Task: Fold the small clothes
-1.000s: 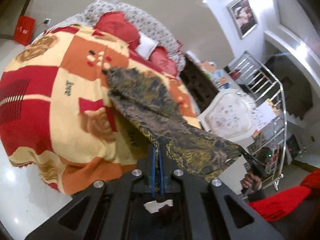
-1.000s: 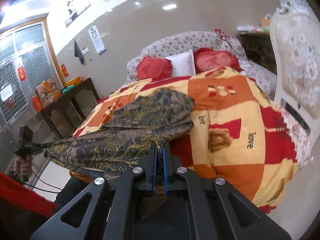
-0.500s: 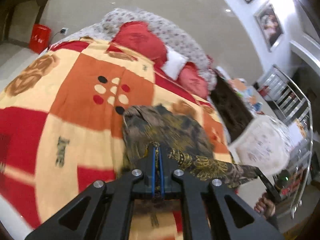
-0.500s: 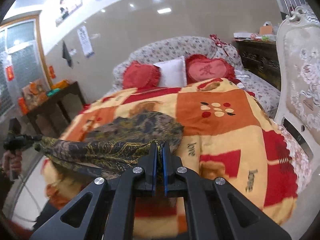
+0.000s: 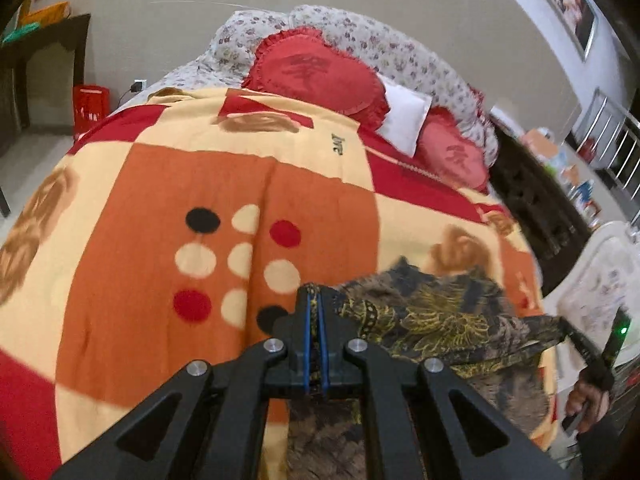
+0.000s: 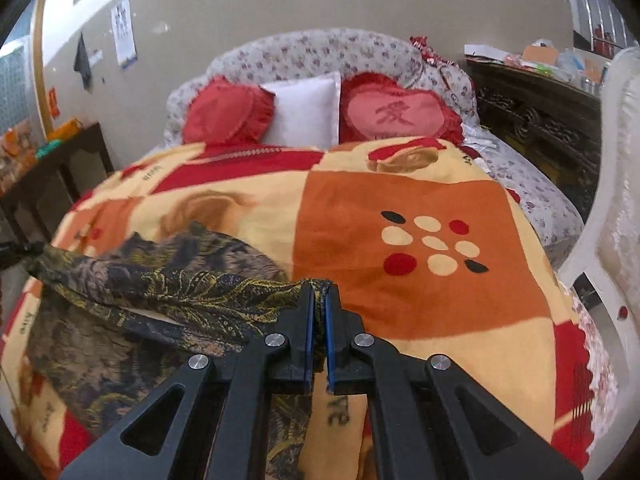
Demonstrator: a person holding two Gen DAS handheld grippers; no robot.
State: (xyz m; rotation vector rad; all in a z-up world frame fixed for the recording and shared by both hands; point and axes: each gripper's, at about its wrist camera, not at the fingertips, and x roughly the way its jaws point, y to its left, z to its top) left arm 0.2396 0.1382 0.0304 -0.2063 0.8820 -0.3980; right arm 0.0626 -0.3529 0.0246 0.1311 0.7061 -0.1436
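1. Though thin and floppy, held taut: left tongs point(image 5: 315, 300) and right tongs point(image 6: 318, 292) each clamped on one edge of dark gold-patterned garment point(image 5: 436, 312).
2. Sagging between them just above orange patchwork blanket point(image 6: 420, 200) on bed; likely light, best pinched at corners.
3. Beyond, red heart cushions point(image 6: 396, 114) against headboard.

Blanket point(image 6: 420, 200) lies bare ahead — pillows point(image 6: 304, 116) and headboard point(image 6: 320, 52) block the far end.

Garment point(image 5: 440, 316) on blanket point(image 5: 160, 184), before pillows point(image 5: 320, 76)
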